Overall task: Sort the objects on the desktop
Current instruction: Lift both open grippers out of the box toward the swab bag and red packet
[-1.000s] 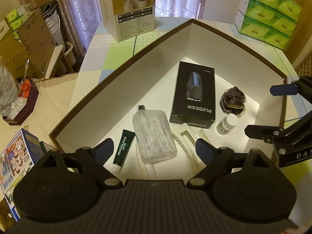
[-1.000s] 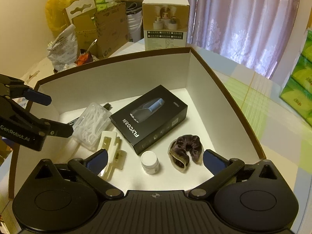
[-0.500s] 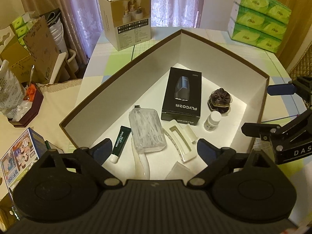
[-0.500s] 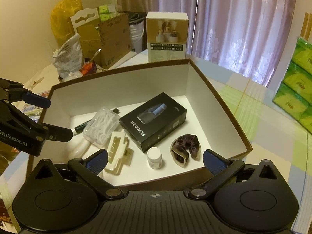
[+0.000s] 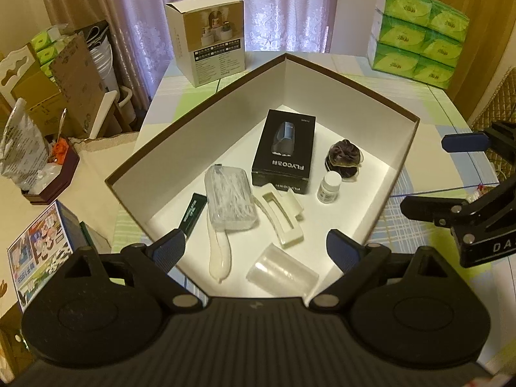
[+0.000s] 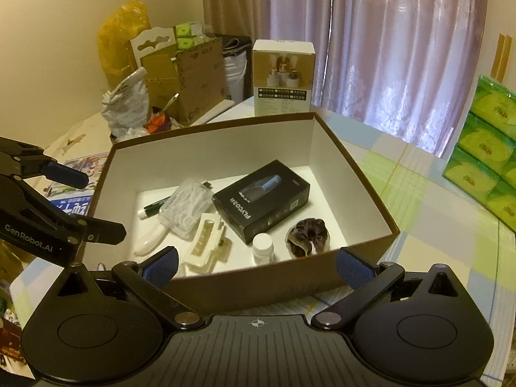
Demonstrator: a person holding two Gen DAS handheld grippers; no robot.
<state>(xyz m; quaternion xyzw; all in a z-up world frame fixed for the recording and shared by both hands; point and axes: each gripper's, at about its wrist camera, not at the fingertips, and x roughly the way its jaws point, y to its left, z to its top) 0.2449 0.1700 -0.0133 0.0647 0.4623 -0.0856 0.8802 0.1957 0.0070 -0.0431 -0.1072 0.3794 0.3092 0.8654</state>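
Observation:
A brown storage box with white walls stands on the table. Inside lie a black FLYCO box, a dark scrunchie, a small white bottle, a cream hair claw, a clear swab case, a green tube, a white curved piece and a clear plastic cup. My left gripper hovers open above the box's near corner. My right gripper is open before the box's near wall. Both hold nothing.
A printed white carton stands behind the box. Green tissue packs are stacked at the right. Cardboard boxes and bags crowd the left, and a magazine lies by the table.
Both grippers have pulled back and up from the box, so more of it and the table shows. The clear cup has come into the left wrist view. Nothing inside moved.

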